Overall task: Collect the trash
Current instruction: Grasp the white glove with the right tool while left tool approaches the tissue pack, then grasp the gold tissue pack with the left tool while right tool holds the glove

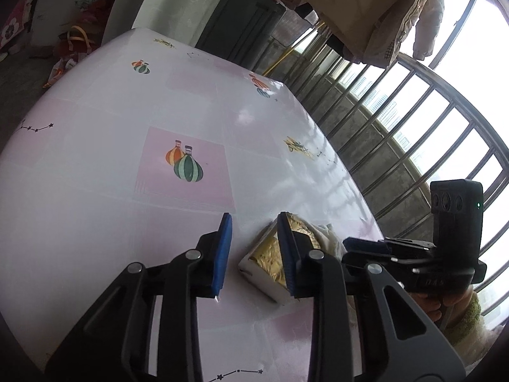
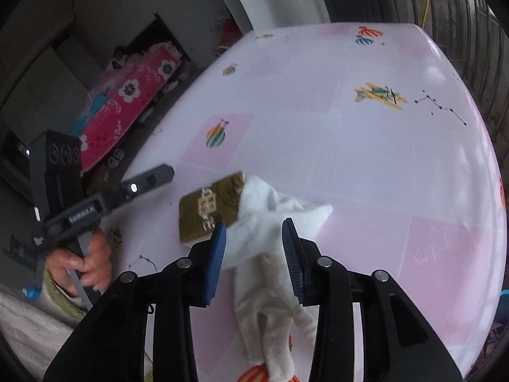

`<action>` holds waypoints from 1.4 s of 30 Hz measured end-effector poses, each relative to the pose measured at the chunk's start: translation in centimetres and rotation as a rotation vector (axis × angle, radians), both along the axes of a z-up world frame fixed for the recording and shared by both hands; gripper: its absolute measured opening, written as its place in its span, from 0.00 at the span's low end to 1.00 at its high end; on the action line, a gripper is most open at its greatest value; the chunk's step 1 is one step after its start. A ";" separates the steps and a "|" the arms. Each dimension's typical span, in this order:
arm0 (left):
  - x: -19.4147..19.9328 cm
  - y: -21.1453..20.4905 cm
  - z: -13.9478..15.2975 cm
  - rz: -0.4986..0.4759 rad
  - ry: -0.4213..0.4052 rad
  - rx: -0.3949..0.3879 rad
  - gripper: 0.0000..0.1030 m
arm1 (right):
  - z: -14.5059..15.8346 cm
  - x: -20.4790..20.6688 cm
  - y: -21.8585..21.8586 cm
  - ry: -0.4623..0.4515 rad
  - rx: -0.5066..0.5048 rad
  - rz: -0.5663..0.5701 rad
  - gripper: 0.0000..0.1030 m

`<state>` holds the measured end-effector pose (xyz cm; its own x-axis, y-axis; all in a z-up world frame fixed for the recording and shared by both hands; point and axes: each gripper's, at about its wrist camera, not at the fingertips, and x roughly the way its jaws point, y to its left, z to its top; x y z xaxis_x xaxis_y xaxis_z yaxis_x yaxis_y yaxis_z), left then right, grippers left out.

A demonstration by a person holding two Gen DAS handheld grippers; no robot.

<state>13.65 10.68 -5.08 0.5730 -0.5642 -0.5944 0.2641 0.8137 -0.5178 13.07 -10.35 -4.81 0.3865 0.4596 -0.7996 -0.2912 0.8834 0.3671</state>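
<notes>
My left claw (image 1: pixel 254 242) has its jaws apart on the table (image 1: pixel 95 121); the gold box (image 1: pixel 270 254) sits between them, against the right pad only. My right claw (image 2: pixel 254 248) straddles the white tissue (image 2: pixel 264 245) just right of the box, jaws apart, neither pad plainly pressing.

Left gripper's body (image 2: pixel 82 211): white lettering on a dark strip, blurred, seemingly a brand ending in "AI".
Gold packet (image 2: pixel 210 207): a square QR-type code and pale characters below it, too blurred to read.
Right gripper's housing (image 1: pixel 429 283): faint embossed marks, not legible.
</notes>
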 end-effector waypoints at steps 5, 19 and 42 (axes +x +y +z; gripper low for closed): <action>0.2 -1.2 -1.3 -0.062 0.061 0.031 0.26 | -1.0 -0.6 -0.8 0.013 -0.069 -0.071 0.14; -0.9 -1.4 1.5 -0.077 -0.014 0.039 0.45 | -1.9 -0.4 -5.2 0.027 0.006 -0.274 0.10; -0.3 -6.6 -1.0 -0.153 0.039 0.264 0.50 | -2.2 -1.4 -4.5 0.015 0.028 -0.251 0.10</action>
